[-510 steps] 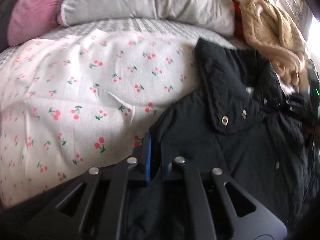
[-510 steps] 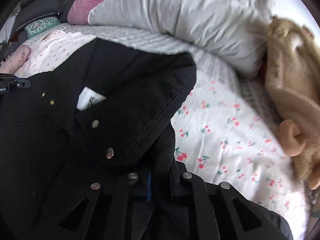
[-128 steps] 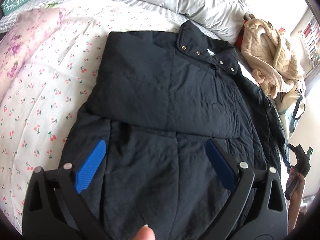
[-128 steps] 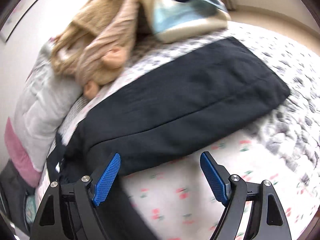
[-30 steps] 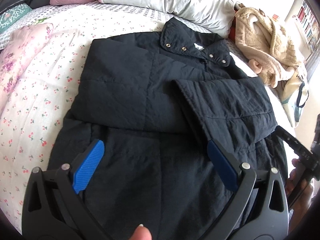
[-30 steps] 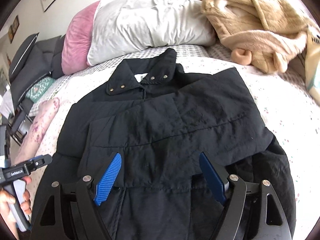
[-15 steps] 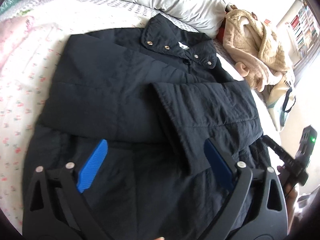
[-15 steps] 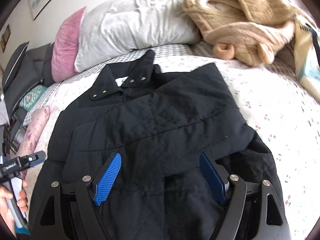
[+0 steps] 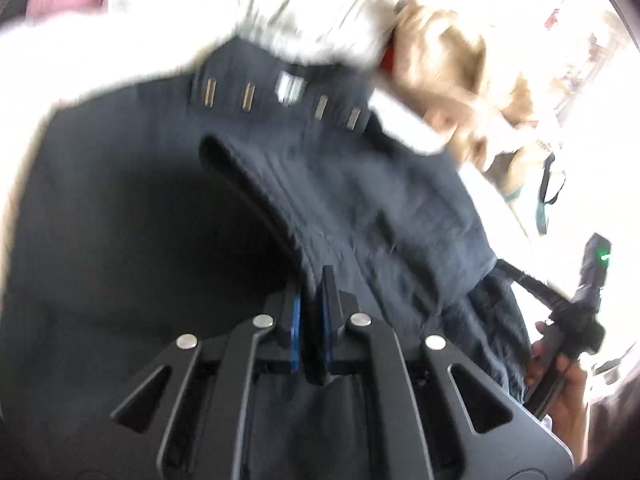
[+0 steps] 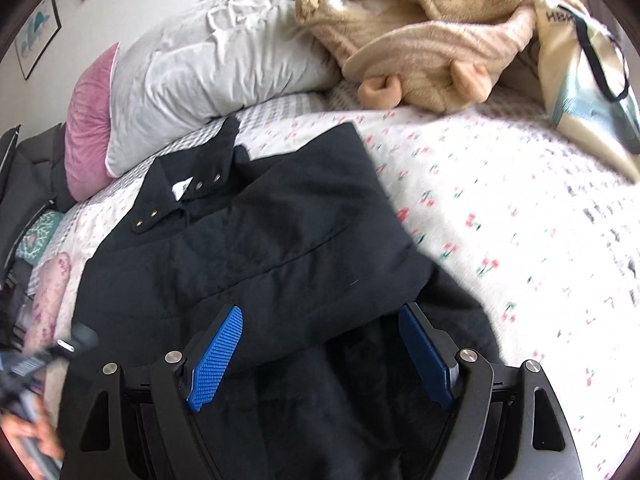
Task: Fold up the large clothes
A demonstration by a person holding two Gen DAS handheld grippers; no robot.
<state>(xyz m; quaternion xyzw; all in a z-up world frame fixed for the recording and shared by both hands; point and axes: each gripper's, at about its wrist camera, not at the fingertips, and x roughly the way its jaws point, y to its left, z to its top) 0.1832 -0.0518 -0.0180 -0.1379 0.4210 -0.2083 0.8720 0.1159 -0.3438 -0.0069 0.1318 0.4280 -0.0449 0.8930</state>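
Observation:
A large black quilted jacket [image 10: 256,248] lies on the cherry-print bed with both sleeves folded across its front. It fills the blurred left wrist view [image 9: 360,208]. My left gripper [image 9: 312,292] is shut on the cuff end of the folded sleeve [image 9: 288,216], near the jacket's middle. My right gripper [image 10: 320,344] is open and empty, held over the jacket's lower right side, with the sleeve's edge between its blue pads [image 10: 218,354]. The collar with metal snaps [image 10: 180,196] points toward the pillows.
A grey pillow [image 10: 208,64] and a pink pillow [image 10: 86,120] lie at the head of the bed. A tan fleece garment [image 10: 424,36] and a tote bag [image 10: 588,84] sit at the far right. Cherry-print bedsheet [image 10: 520,240] lies to the right of the jacket.
My left gripper has dropped down to the jacket and closed on the folded sleeve's cuff. My right gripper has shifted slightly right and stayed open.

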